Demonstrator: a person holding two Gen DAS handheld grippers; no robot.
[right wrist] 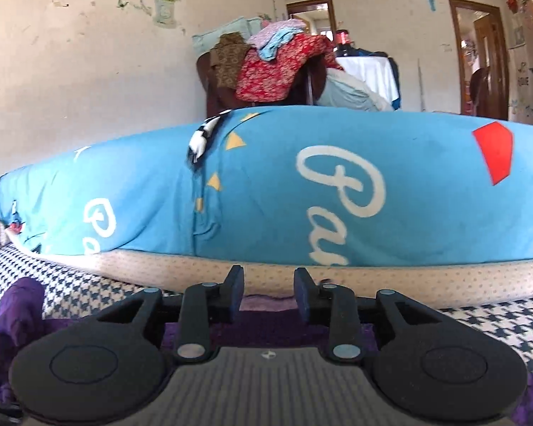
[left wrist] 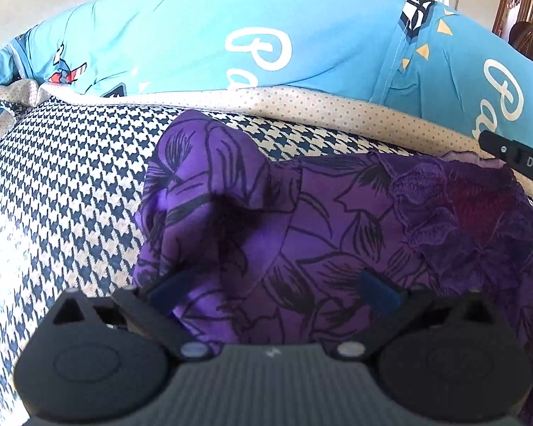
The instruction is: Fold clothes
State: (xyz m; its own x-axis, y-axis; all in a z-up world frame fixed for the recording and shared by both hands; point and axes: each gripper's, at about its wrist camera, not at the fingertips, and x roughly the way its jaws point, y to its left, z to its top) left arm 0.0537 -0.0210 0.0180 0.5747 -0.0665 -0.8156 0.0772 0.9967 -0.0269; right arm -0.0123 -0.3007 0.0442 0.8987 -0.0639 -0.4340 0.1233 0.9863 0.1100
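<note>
Purple garment [left wrist: 302, 234] lay bunched on the checked bed cover [left wrist: 71, 177]. Left tongs [left wrist: 266, 291] stood apart over it; right tongs [right wrist: 269, 293] parted, empty. Mid-fold, probably; next: regrip an edge.

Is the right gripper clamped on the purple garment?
No. The right gripper has a clear gap between its fingers, with the purple garment lying below.

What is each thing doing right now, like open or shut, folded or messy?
Left gripper: open, over the cloth, holding nothing.
Right gripper: open, nothing between its fingers.
Purple cloth: crumpled, partly folded, lying on the checked cover.
Checked cover: spread flat.
Blue bolster: lying along the back.
Clothes pile: heaped, unfolded.
</note>
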